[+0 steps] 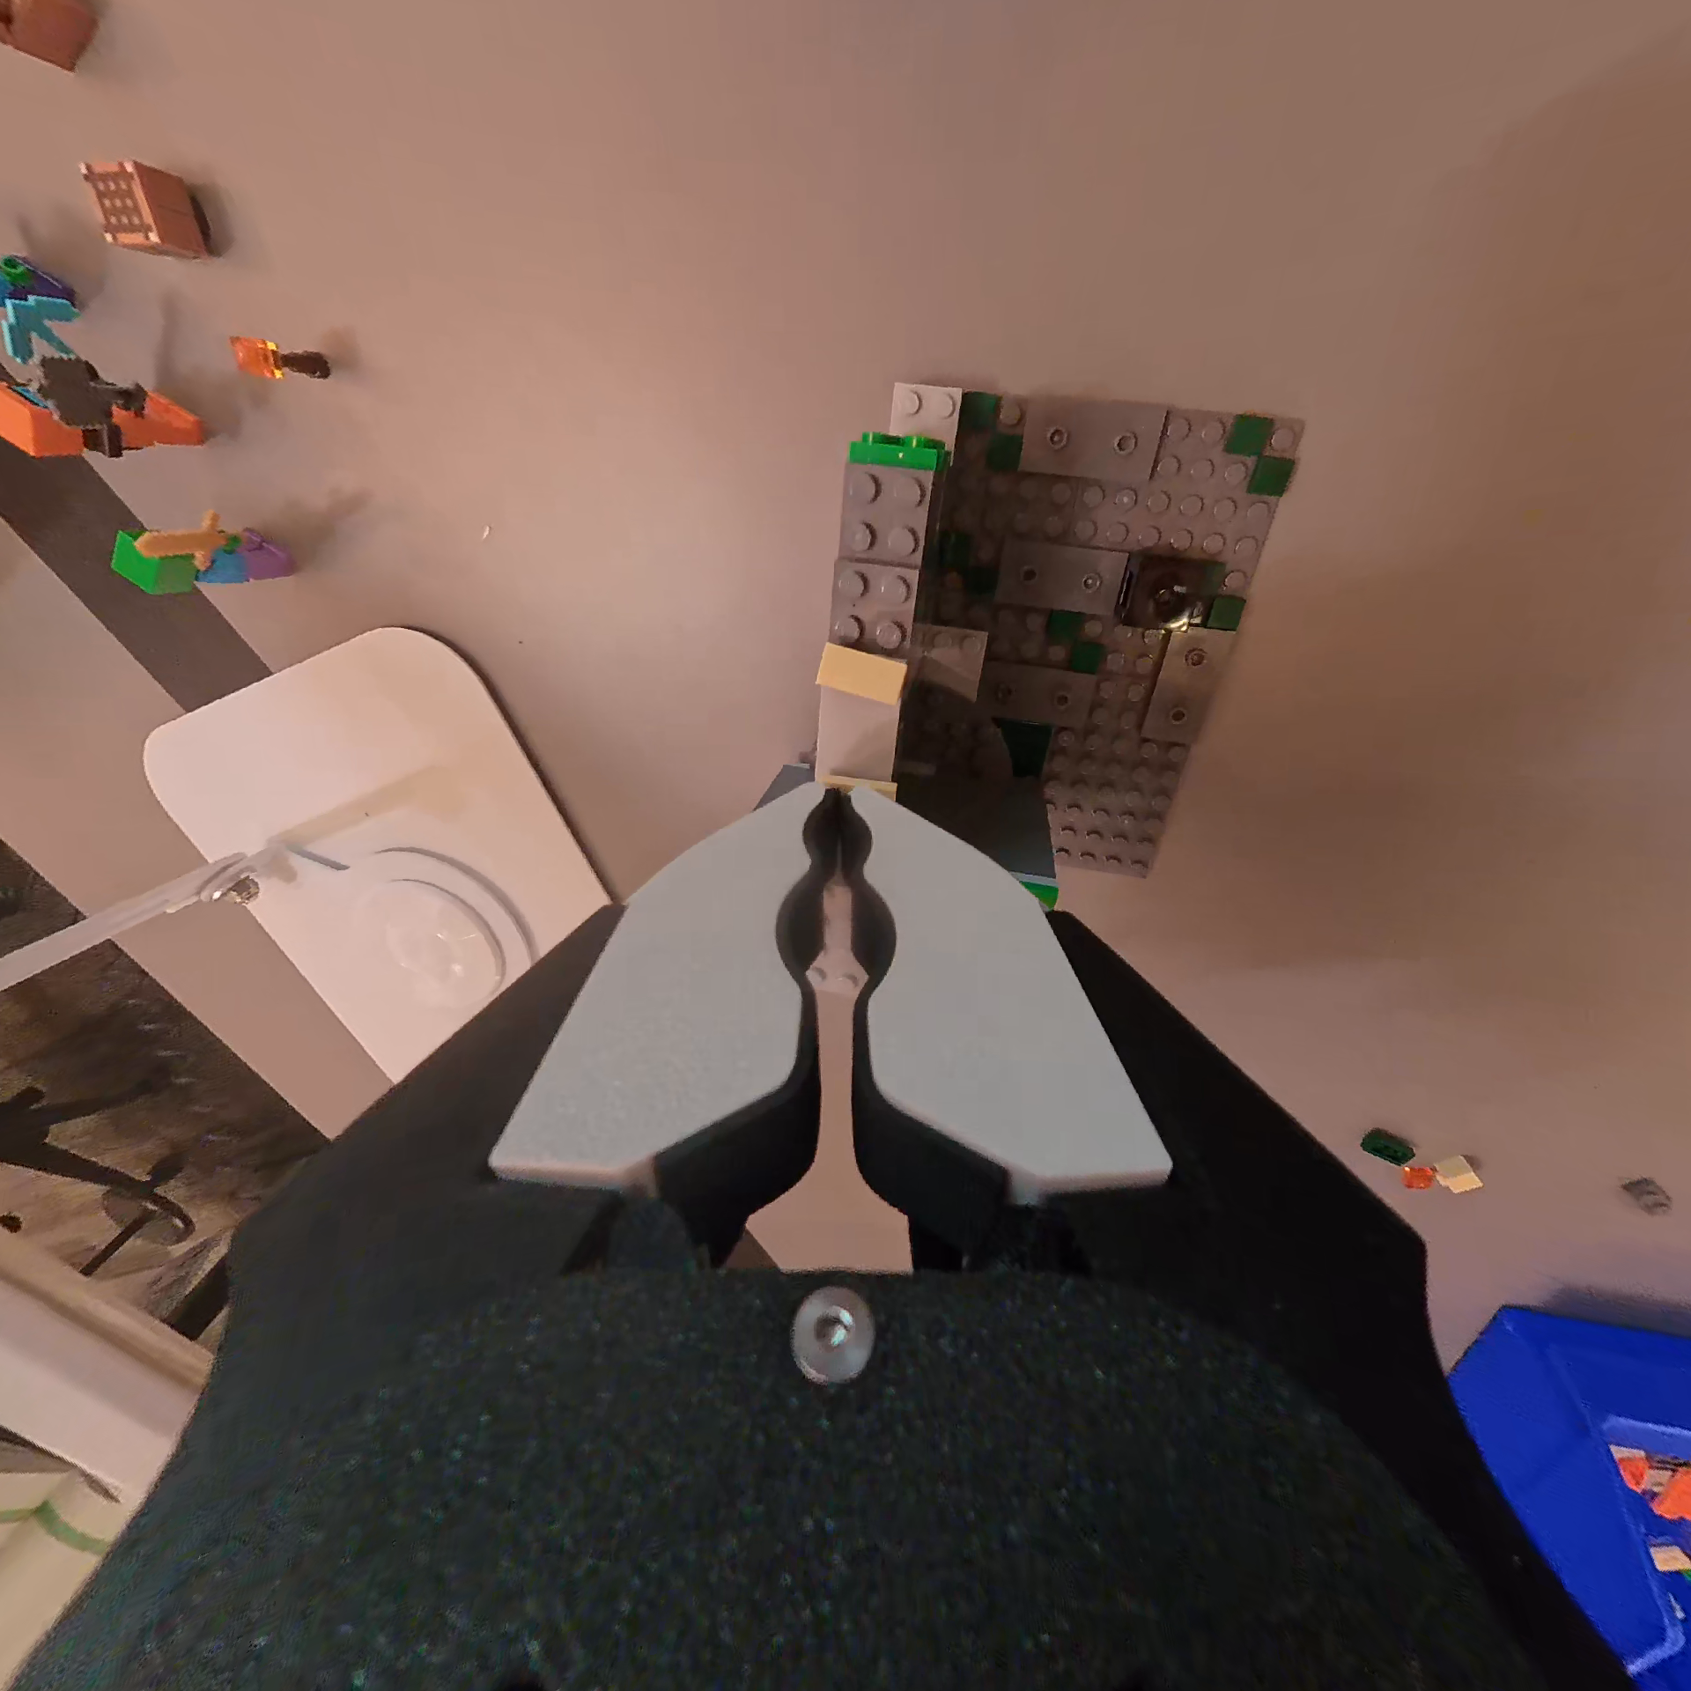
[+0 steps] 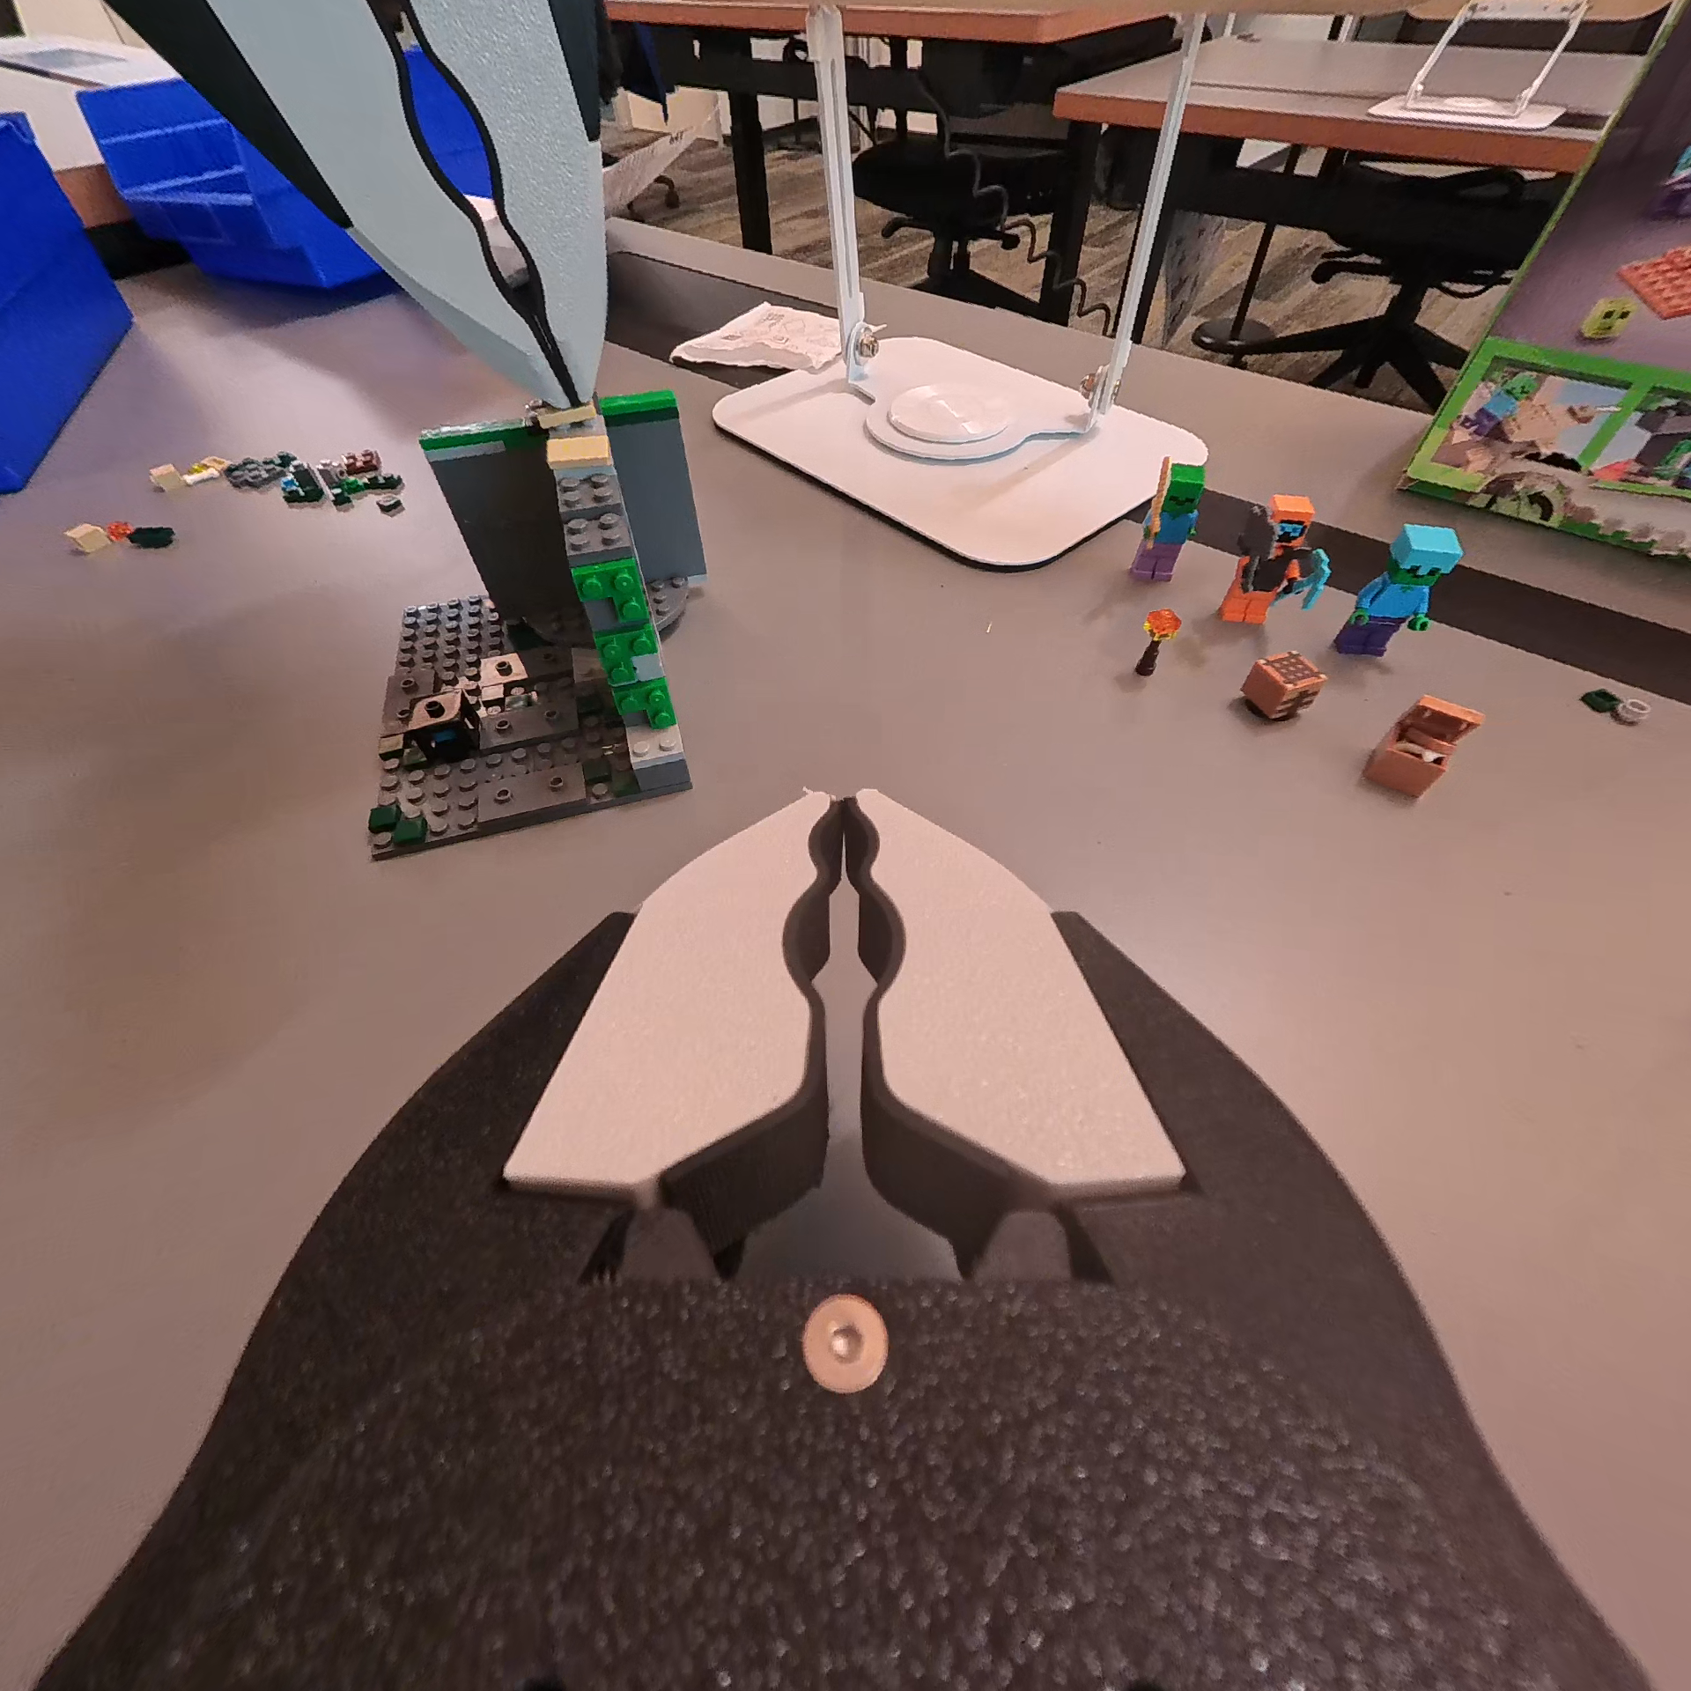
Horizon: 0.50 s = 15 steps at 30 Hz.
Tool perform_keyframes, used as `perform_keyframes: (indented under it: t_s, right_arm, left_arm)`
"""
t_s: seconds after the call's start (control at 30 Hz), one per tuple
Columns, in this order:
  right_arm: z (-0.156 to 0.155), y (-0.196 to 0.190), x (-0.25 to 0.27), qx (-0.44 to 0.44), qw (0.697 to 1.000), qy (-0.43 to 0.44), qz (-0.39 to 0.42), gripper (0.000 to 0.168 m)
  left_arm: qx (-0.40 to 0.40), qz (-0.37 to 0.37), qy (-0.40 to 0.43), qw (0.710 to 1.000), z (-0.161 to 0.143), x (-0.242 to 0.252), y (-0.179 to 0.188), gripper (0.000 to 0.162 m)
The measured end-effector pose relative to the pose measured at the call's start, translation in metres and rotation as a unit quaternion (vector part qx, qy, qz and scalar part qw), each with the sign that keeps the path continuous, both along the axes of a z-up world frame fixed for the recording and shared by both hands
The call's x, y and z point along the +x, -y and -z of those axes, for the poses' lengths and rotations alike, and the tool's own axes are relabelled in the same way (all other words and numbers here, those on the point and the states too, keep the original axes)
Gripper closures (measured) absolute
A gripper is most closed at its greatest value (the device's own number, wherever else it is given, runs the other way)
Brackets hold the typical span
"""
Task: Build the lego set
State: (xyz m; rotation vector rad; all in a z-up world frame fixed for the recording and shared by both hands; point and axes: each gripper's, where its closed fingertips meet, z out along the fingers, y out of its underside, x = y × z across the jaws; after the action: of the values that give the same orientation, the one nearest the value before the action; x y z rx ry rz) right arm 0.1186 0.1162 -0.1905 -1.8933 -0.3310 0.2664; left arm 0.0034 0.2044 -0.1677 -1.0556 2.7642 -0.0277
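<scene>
Left wrist view: the left gripper [image 1: 834, 798] hangs over the wall [image 1: 869, 586] of the build [image 1: 1112, 622], tips pinching a tan tile [image 1: 858, 783] at its top. Right wrist view: the right gripper [image 2: 844, 802], closed and empty, hovers over the table [image 2: 961, 732] near the build [image 2: 540, 640]; figures [image 2: 1276, 558] stand far right.

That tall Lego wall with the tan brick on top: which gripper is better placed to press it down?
Left. The left gripper already has its tips on the tan brick atop the wall. The right gripper hovers shut over bare table, apart from it.
</scene>
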Motion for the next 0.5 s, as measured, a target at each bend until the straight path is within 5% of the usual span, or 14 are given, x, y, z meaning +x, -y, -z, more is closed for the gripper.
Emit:
perform_keyframes:
  t_s: [0.5]
  right_arm:
    - [0.0016, 0.0007, -0.0047, -0.001, 1.000, 0.000, -0.010, 0.168]
  left_arm:
    - [-0.010, -0.006, -0.034, 0.999, 0.0009, -0.0004, 0.0001, 0.162]
